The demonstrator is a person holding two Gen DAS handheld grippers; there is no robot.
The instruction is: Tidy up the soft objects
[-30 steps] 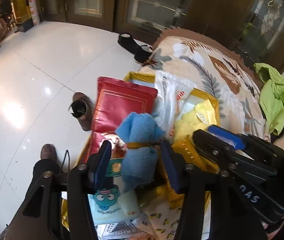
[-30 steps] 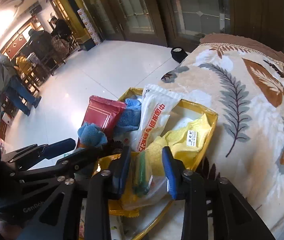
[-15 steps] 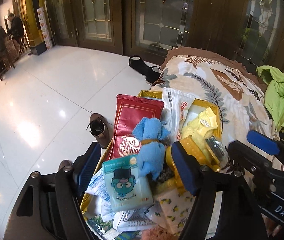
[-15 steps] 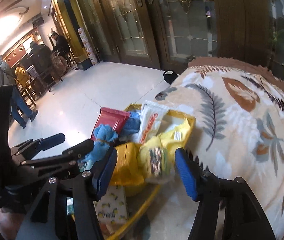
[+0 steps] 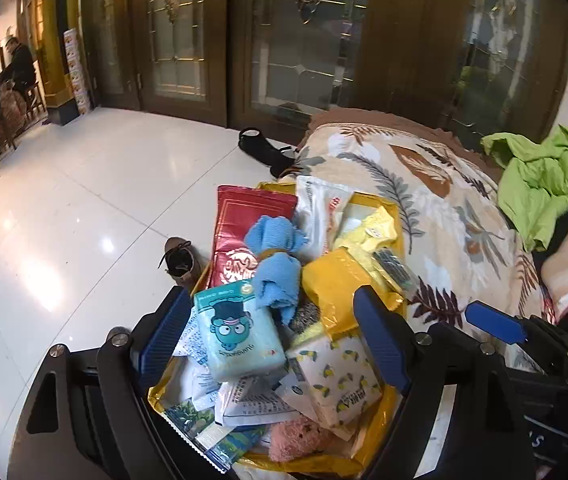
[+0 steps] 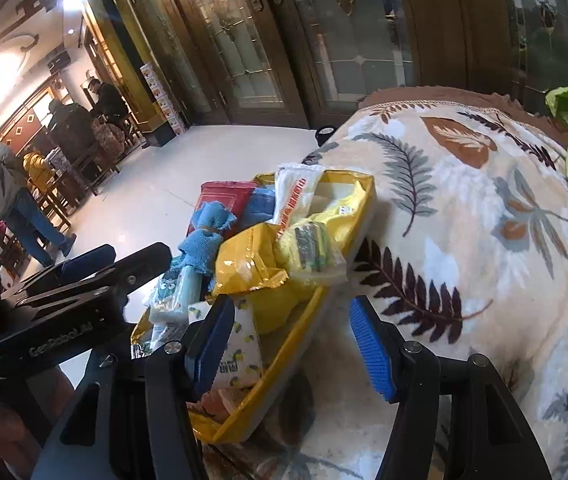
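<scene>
A yellow tray (image 5: 384, 204) sits on a leaf-print blanket, heaped with soft goods. On top lie a blue towel roll (image 5: 275, 256), a cartoon tissue pack (image 5: 239, 332), a yellow bag (image 5: 340, 284), a lemon-print tissue pack (image 5: 340, 380), a bagged sponge pack (image 5: 394, 268) and a pink plush (image 5: 300, 436). My left gripper (image 5: 271, 294) hangs open above the near end of the heap and holds nothing. My right gripper (image 6: 290, 304) is open over the tray's right rim (image 6: 292, 340), just short of the sponge pack (image 6: 308, 248) and the yellow bag (image 6: 251, 260).
The blanket (image 6: 464, 220) spreads to the right, with a green jacket (image 5: 544, 184) at its far edge. A brown shoe (image 5: 179, 260) and black shoes (image 5: 259, 148) lie on the glossy white floor to the left. People (image 6: 15, 192) stand far left by wooden chairs.
Both grippers have opened and drawn back from the tray. The left has let go of the blue towel roll, the right of the sponge pack; both now rest on the heap.
</scene>
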